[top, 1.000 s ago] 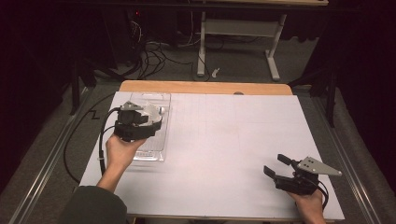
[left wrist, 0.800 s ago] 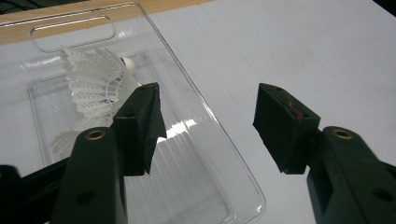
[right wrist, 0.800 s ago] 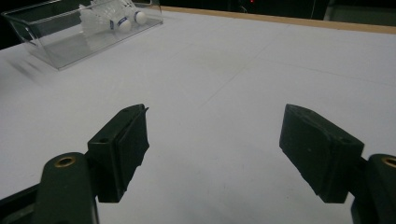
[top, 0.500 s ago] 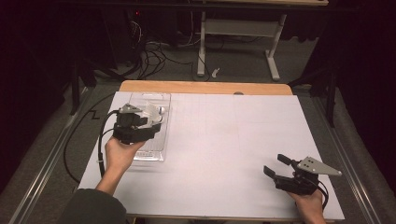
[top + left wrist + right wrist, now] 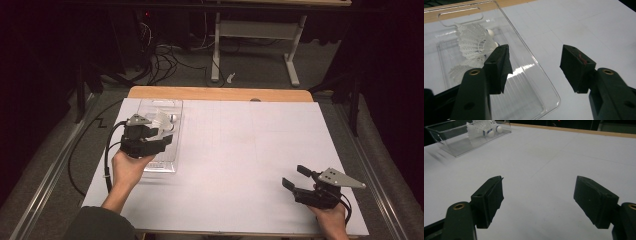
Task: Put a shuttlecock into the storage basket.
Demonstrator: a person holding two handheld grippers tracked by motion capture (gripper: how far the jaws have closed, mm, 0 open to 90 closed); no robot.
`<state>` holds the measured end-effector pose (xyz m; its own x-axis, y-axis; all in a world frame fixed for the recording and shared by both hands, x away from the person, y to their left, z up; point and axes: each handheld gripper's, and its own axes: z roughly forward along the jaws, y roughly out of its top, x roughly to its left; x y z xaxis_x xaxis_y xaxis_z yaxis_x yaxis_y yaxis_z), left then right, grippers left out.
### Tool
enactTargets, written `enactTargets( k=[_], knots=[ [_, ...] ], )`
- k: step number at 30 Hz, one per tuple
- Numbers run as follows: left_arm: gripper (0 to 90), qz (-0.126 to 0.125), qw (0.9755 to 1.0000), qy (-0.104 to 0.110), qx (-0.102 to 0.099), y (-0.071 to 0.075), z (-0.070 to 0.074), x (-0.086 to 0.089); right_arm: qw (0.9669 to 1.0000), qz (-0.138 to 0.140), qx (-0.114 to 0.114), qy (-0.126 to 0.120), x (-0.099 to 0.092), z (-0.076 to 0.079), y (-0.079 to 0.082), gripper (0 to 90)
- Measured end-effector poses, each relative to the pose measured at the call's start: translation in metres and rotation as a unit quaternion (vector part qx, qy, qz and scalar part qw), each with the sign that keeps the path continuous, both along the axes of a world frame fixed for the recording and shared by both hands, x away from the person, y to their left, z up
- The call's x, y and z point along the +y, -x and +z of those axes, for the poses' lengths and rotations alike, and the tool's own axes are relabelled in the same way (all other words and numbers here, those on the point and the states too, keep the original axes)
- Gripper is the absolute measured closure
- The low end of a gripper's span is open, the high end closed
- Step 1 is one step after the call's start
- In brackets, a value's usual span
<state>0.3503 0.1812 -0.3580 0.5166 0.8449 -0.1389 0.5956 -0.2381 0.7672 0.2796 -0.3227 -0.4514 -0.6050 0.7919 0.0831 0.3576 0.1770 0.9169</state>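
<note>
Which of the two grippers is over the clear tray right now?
The left gripper, jaws open, hangs above the clear tray with the shuttlecocks. The right gripper sits over bare white tabletop, far from it.

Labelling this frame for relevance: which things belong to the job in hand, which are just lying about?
In the job:
- clear tray
- white shuttlecocks in the tray
- left gripper, open, over the tray's near right corner

Lying about:
- right gripper, open, over the bare white table cover
- cables on the floor
- white stand beyond the table

obstacle: clear tray [image 5: 161,165] at table's left | free: white tabletop [image 5: 250,150] centre and right
</note>
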Motion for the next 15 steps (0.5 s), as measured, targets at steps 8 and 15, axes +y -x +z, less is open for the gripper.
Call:
enactTargets(
  k=[8, 15],
  knots=[
    [41.3, -0.001, 1.0, 0.007, -0.001, 0.0039, -0.0023, 0.0016, 1.0, 0.0, -0.001, 0.001, 0.0, 0.0, -0.0001, 24.0],
    [41.2, -0.002, 0.9999, 0.009, -0.005, 0.0074, -0.0015, 0.0015, 1.0, 0.0, -0.001, 0.0, 0.0, 0.0, 0.0, 24.0]
  ],
)
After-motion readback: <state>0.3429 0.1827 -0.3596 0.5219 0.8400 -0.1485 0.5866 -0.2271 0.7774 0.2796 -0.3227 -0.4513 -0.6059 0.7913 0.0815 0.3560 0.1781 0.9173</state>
